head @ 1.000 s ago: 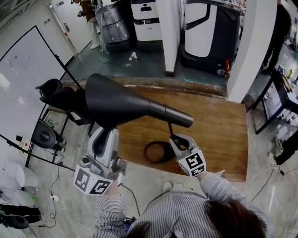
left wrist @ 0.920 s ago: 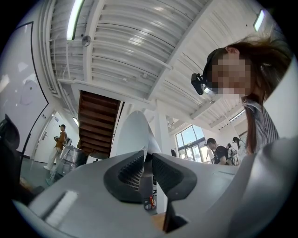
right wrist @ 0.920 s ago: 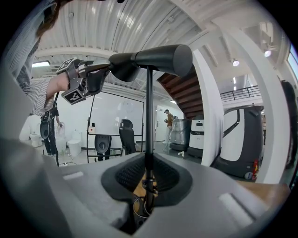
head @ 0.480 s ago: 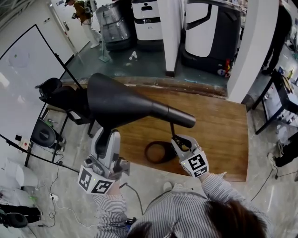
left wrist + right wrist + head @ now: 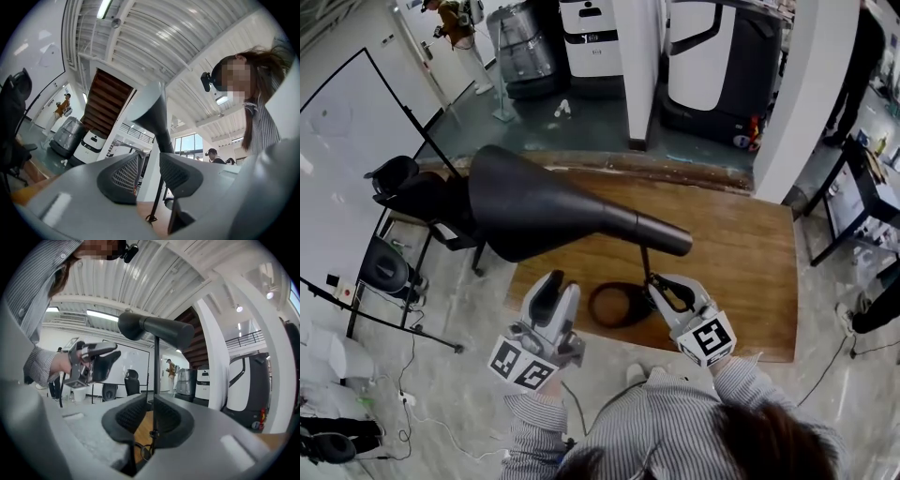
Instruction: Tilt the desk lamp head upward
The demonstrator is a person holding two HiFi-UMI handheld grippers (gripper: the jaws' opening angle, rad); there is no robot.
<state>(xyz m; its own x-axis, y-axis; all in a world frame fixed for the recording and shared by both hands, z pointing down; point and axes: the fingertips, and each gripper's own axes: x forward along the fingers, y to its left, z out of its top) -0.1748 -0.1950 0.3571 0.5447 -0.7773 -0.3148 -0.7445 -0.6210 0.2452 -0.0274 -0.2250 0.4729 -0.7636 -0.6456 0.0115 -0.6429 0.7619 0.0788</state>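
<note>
Lowered left gripper [image 5: 551, 284] from lamp head [image 5: 534, 202], 2 jaws just opened, empty. Pinches lamp stem [image 5: 644, 261] with right gripper [image 5: 667, 285] by bench's [image 5: 741, 272] near edge, likely for steadying.

The lamp base [image 5: 617, 305] sits near the surface's [image 5: 741, 272] front edge. Its stem [image 5: 645, 262] rises to the lamp head [image 5: 534, 211], which overhangs leftward. The left gripper [image 5: 555, 284] lies left of the base, the right gripper [image 5: 666, 286] at the stem.

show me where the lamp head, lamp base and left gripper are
lamp head [image 5: 534, 202]: head view, middle of the black cone.
lamp base [image 5: 623, 322]: head view, near rim of the dark ring.
left gripper [image 5: 150, 161]: left gripper view, gap between its jaw tips, which have just been opening with nothing between them.
</note>
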